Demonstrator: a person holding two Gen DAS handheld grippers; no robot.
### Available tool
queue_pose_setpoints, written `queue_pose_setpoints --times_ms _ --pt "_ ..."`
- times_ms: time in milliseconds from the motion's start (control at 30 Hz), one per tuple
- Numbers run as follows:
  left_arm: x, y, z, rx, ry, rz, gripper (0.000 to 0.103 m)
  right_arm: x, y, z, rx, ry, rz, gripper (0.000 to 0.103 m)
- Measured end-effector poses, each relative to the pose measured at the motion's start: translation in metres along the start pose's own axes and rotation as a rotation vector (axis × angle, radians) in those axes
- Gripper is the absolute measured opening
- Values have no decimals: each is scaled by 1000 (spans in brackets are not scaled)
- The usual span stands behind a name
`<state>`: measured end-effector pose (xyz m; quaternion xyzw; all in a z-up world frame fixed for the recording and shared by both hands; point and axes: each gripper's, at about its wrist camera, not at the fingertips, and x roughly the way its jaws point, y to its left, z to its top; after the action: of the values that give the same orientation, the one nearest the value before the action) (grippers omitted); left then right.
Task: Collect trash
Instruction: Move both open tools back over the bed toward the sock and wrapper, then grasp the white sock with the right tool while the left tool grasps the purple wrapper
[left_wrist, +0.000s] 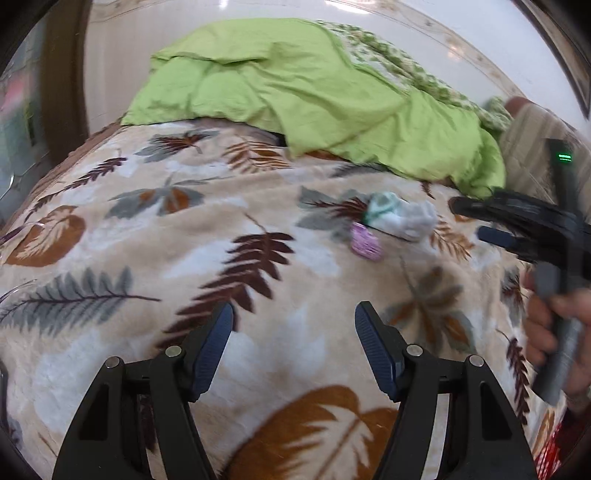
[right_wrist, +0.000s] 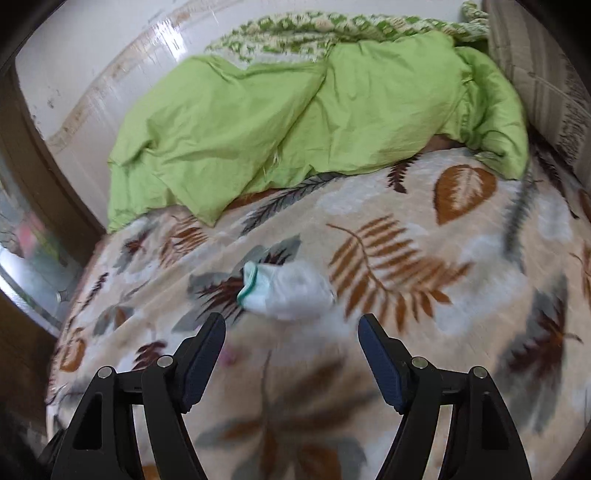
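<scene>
A crumpled white wrapper with a green edge lies on the leaf-patterned blanket, with a small pink-purple scrap touching its near left side. My left gripper is open and empty, hovering over the blanket short of both. My right gripper comes in from the right, its fingers apart, close to the wrapper. In the right wrist view the wrapper lies just ahead of my open, empty right gripper; a faint pink blur shows by the left finger.
A rumpled green duvet and a green-patterned quilt lie piled at the far side of the bed against a white wall. A striped pillow stands at the right. Dark wooden furniture borders the left.
</scene>
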<state>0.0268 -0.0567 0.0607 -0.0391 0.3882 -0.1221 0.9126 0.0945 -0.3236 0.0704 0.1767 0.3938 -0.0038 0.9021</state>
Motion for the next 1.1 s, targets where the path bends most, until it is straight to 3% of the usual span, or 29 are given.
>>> queue_pose_setpoints --times_ms 167,200,233,333,567,667,933,1000,1100 --pt "4 19 8 -55 7 4 68 63 -5 17 37 48 -67 74" --pt "4 21 9 -64 10 3 68 72 -7 15 49 59 -77 65" --pt "5 23 9 -69 11 5 68 78 -8 13 61 71 -65 45" --pt "7 28 10 -90 22 3 68 80 -2 5 82 71 -33 36" --pt "9 32 6 -130 44 -10 68 50 43 -51 28 169 138 33" --pt "9 33 4 -139 51 -14 68 31 46 -78 90 212 224 33" --pt "26 31 -2 -192 118 -127 68 -57 10 -93 223 18 177 33" --pt "29 21 -3 -173 121 -162 68 -69 0 -93 237 -29 146 33" --pt "33 -2 -1 -85 86 -153 67 -73 -5 -89 233 -57 119 33"
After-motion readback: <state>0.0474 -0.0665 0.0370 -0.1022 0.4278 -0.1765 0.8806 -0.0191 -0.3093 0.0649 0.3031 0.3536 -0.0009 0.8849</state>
